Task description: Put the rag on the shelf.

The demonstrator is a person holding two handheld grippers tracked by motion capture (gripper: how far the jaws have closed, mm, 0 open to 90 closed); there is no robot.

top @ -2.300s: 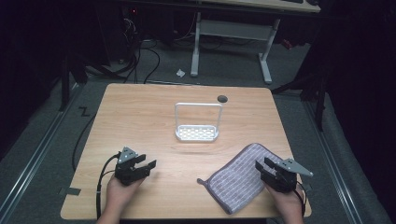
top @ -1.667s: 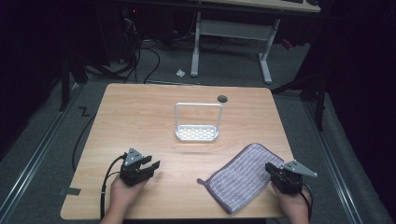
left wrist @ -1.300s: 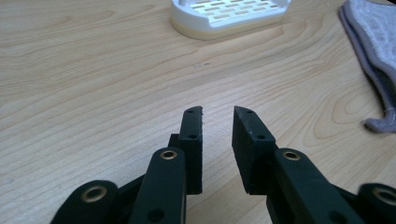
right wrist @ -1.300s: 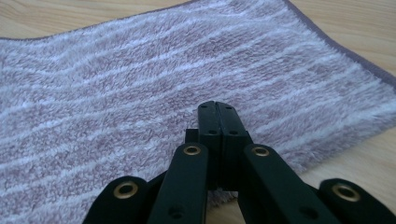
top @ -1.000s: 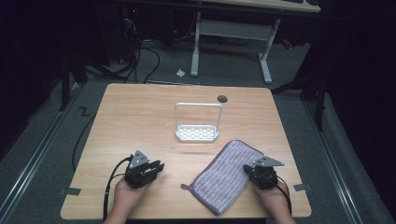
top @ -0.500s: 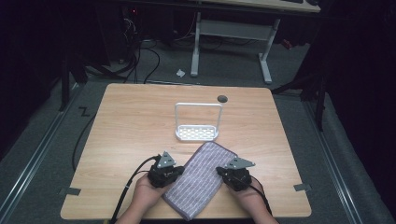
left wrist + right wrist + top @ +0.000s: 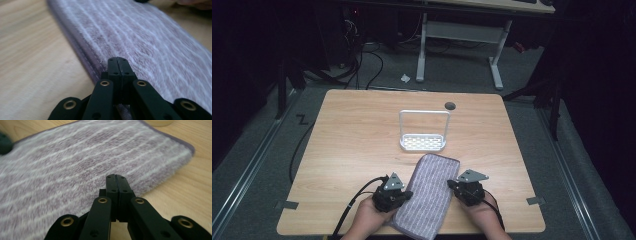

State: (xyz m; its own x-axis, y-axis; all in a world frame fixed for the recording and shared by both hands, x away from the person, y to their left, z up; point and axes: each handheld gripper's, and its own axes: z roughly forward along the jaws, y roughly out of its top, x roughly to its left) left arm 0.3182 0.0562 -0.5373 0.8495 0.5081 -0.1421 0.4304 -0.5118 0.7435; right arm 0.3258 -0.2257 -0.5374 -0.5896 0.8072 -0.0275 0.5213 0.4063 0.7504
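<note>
A folded purple-grey striped towel (image 7: 428, 192) lies on the wooden table (image 7: 357, 145) near its front edge, long side running toward the white rack. My left gripper (image 7: 406, 195) sits at the towel's left edge, jaws shut, tips over the layered hem of the towel (image 7: 150, 42). In its own view the left gripper (image 7: 117, 60) has no cloth showing between its jaws. My right gripper (image 7: 452, 186) is at the towel's right edge, also shut. There the right gripper (image 7: 116, 177) rests over the border of the towel (image 7: 75, 165).
A small white wire rack (image 7: 423, 143) with a perforated base stands just beyond the towel's far end. A dark cable hole (image 7: 450, 105) sits near the table's back edge. Bare wood spreads to the left and right. Cables trail off the front left.
The towel has moved from the front right to the front middle along with the right gripper, turning lengthwise toward the rack. The left gripper came right to the towel's left edge.
</note>
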